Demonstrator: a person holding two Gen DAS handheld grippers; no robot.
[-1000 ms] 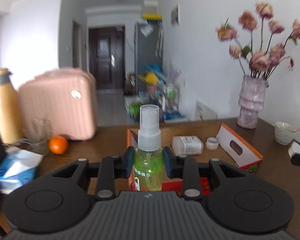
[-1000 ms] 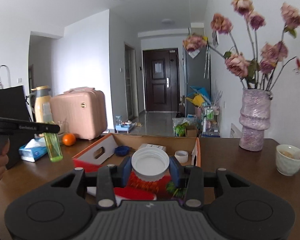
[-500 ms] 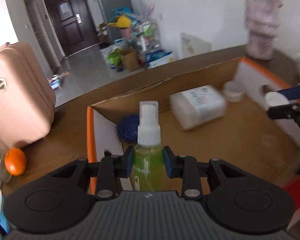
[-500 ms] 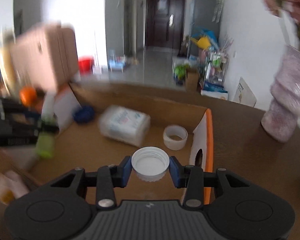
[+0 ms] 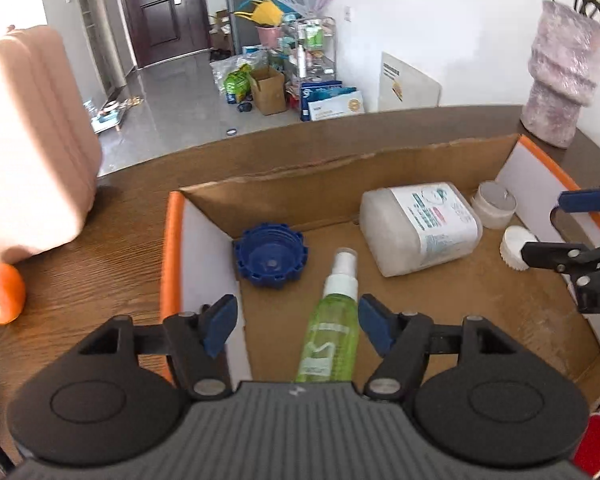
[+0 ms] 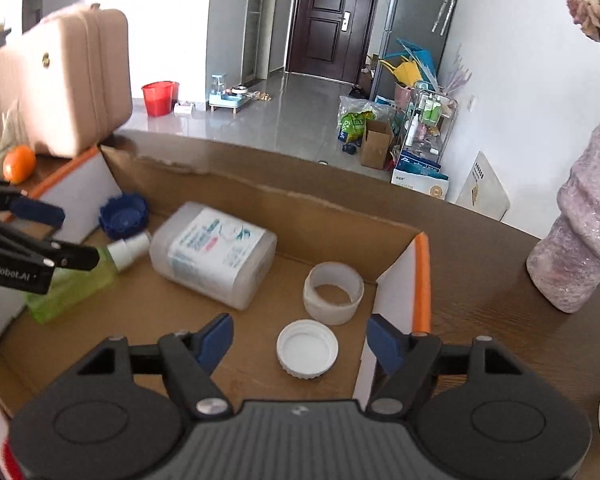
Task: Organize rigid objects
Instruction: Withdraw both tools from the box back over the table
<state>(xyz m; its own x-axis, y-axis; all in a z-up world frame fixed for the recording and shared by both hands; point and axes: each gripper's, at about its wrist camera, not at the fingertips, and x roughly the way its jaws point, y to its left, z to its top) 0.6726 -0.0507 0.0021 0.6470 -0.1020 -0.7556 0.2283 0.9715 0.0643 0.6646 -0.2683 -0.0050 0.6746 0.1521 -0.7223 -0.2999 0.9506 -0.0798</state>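
Note:
An open cardboard box (image 5: 340, 168) lies on the wooden table. A green spray bottle (image 5: 332, 332) lies on the box floor between the fingers of my left gripper (image 5: 298, 322). Its jaws are opening and the pads stand clear of the bottle. In the right wrist view a white screw cap (image 6: 307, 348) rests open side up on the box floor (image 6: 140, 320). It sits between the fingers of my right gripper (image 6: 300, 340), whose jaws are also opening and do not touch it. The right gripper (image 5: 544, 226) shows at the box's right end in the left wrist view.
The box also holds a blue cap (image 5: 271, 256), a translucent bottle (image 5: 418, 228) on its side and a white ring (image 5: 494, 204). A pink suitcase (image 5: 28, 140) and an orange (image 5: 0, 292) stand to the left. A purple vase (image 5: 560, 76) stands beyond the box's right end.
Both grippers dipped into the box and spread their jaws. The spray bottle left the left pads and lies flat; the white cap left the right pads and sits on the floor.

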